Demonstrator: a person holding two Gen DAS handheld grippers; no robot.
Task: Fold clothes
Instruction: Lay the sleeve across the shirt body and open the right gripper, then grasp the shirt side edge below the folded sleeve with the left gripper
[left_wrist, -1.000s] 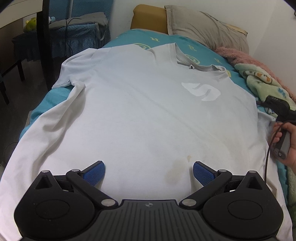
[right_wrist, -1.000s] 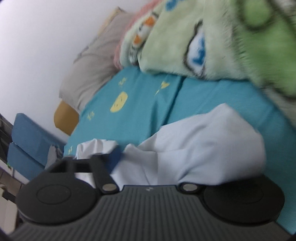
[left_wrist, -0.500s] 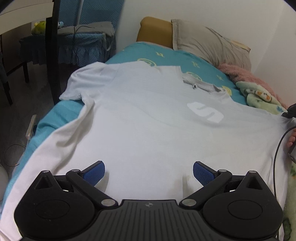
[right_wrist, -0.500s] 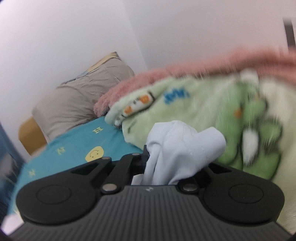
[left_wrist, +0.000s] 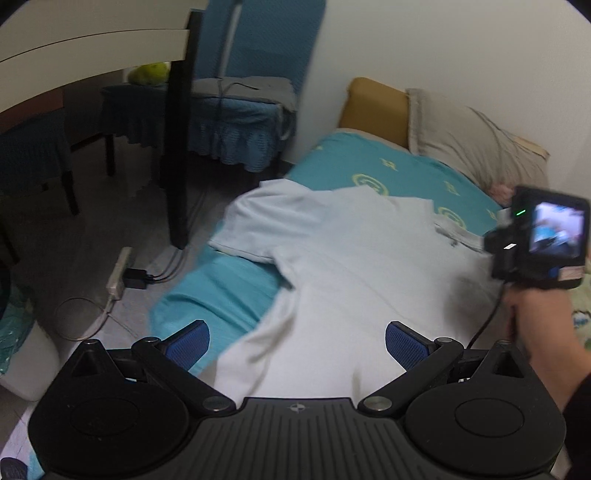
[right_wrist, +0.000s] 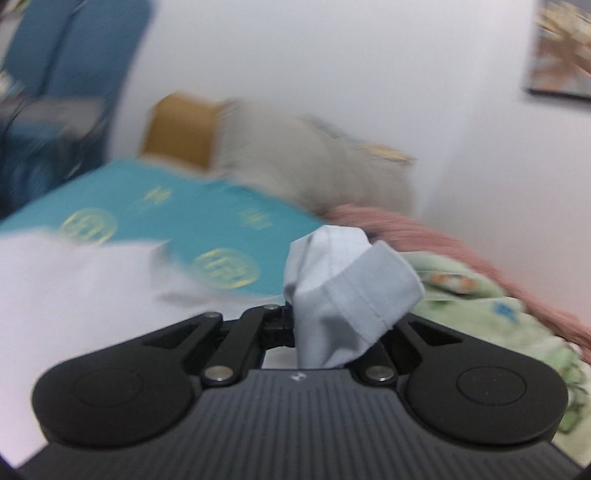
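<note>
Two grippers: left gripper (left_wrist: 295, 341) wide apart, nothing between blue pads, hovering over white t-shirt (left_wrist: 351, 273) spread on teal bed sheet (left_wrist: 388, 166); right gripper (right_wrist: 317, 325) clamped tight on bunched t-shirt sleeve (right_wrist: 351, 291), green blanket (right_wrist: 498, 302) to its right

**Hidden, cropped and blurred regions in the two wrist views**

Right wrist view: bunched pale-blue cotton T-shirt fabric (right_wrist: 343, 295) covers the black right gripper (right_wrist: 314, 332) fingertips, so the pads are unseen; the grey pillow (right_wrist: 314, 162) and teal patterned bedsheet (right_wrist: 177, 214) at centre are motion-blurred, and a framed picture (right_wrist: 561, 62) is cut by the upper right edge. Left wrist view: the T-shirt's lower hem disappears behind the black left gripper (left_wrist: 295, 343) body at the bottom; the person's right hand (left_wrist: 543, 332) is cropped at right, and the small camera screen (left_wrist: 557, 232) above it is unreadable.
</note>
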